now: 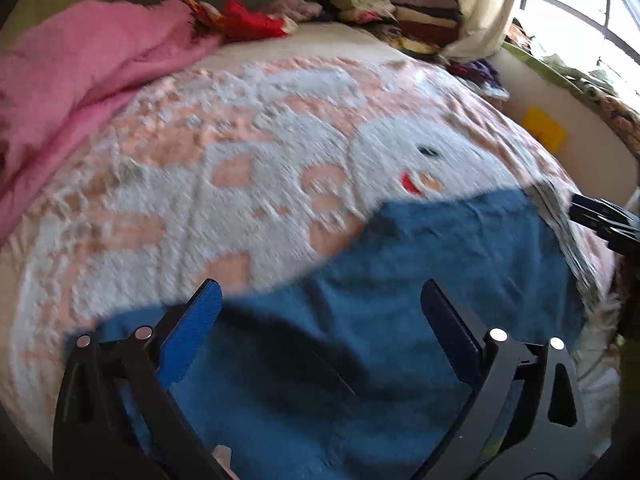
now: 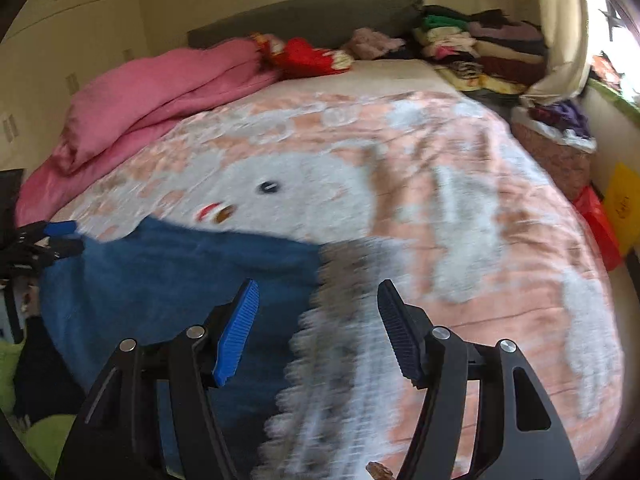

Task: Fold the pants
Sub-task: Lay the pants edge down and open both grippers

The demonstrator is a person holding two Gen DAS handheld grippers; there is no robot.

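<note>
The blue pants lie flat on the pink-and-white blanket that covers the bed. My left gripper hovers open over their near left part, and no cloth is between its blue pads. In the right wrist view the pants fill the lower left. My right gripper stands open above their right edge, where a blurred grey-white frilled strip runs. Nothing is pinched between its fingers. Each gripper shows at the other view's edge: the right gripper and the left gripper.
A crumpled pink quilt lies at the back left. Red clothes and a stack of folded garments sit by the headboard. A cream curtain, a full basket and a yellow sheet are on the right.
</note>
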